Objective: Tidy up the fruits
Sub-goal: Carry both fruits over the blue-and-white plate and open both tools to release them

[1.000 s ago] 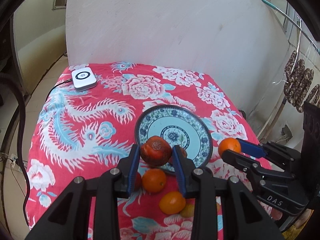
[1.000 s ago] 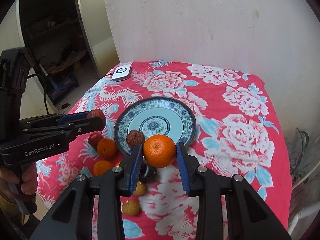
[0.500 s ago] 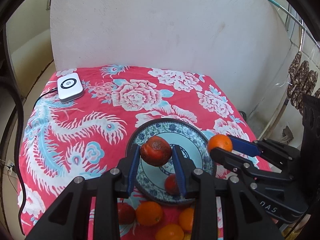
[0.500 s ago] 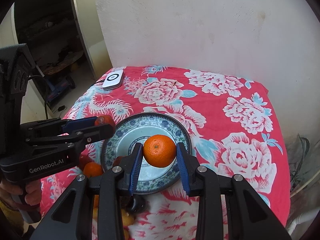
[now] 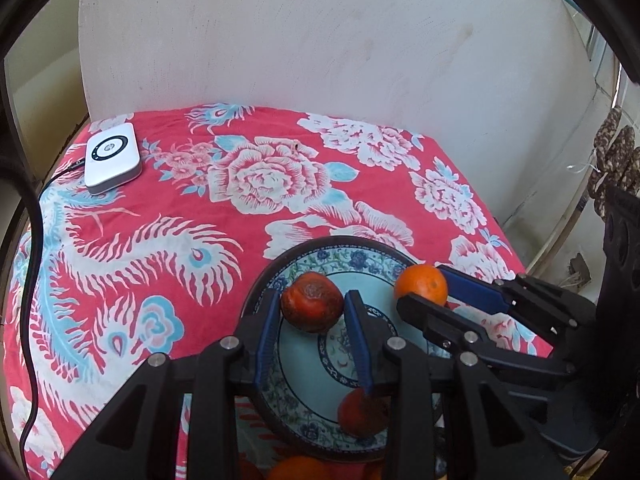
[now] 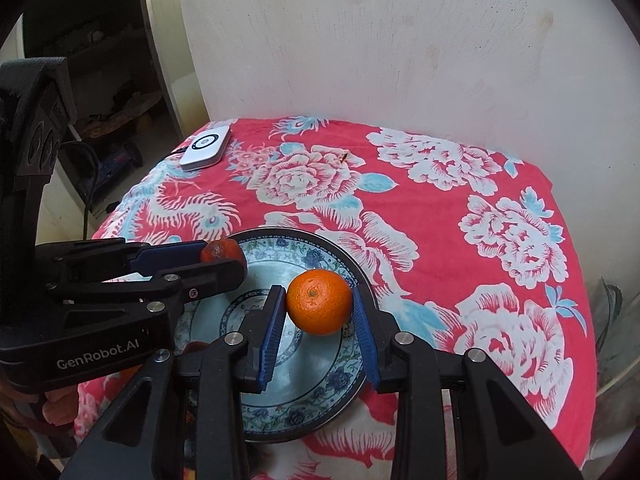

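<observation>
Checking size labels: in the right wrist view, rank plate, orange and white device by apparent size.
1. plate
2. orange, though it looks enlarged, being nearest the camera
3. white device, though it looks shrunken, lying farthest back; its rank against the orange is unsure

Plate (image 5: 320, 258): near rim and much of the centre covered by the left gripper (image 5: 313, 308) in the left wrist view; left half covered by both grippers in the right wrist view.

Red fruit on plate (image 5: 362, 414): upper edge behind a fingertip.

Orange fruit (image 5: 298, 470) beyond the plate's near rim: cut off by the bottom edge, kind unclear.

Hand (image 6: 60, 404) under the left gripper: only a sliver shows.

Dark hanging objects (image 5: 614, 148) at the right edge: too blurred to identify.
</observation>
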Action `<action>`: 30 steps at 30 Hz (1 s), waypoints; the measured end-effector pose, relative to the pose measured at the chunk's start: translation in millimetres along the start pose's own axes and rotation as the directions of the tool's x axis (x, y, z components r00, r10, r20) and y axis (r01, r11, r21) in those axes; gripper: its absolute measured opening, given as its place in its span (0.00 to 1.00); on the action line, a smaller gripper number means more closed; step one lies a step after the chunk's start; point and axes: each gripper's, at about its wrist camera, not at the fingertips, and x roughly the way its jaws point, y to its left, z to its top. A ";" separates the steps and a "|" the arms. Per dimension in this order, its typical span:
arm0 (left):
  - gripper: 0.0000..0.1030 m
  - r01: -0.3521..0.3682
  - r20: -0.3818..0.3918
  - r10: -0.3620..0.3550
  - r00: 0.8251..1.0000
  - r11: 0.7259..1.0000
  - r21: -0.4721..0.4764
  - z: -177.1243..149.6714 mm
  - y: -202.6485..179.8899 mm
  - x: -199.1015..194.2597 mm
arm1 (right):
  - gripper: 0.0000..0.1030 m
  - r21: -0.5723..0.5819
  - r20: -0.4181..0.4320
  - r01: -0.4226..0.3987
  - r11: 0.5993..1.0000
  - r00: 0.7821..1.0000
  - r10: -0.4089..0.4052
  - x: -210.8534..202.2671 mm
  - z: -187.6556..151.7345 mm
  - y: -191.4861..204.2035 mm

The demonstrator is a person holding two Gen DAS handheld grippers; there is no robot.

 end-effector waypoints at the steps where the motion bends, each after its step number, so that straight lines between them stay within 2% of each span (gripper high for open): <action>1: 0.34 0.000 -0.002 0.000 1.000 1.000 -0.001 0.0 0.5 1.3 | 0.34 0.000 -0.003 0.000 1.000 1.000 0.000 2.2 -0.3 -0.7; 21: 0.35 0.001 -0.003 -0.002 1.000 1.000 -0.007 0.4 2.2 5.2 | 0.35 0.018 -0.008 -0.011 1.000 1.000 0.011 10.6 -2.2 -4.5; 25: 0.42 -0.001 0.013 0.001 1.000 1.000 -0.008 0.4 0.3 -2.2 | 0.45 0.025 0.006 -0.010 1.000 1.000 0.010 6.5 -1.7 -4.4; 30: 0.43 0.000 0.029 0.000 1.000 1.000 -0.008 -1.4 -0.9 -12.4 | 0.45 0.014 0.029 -0.001 1.000 1.000 0.001 -5.0 -1.4 0.4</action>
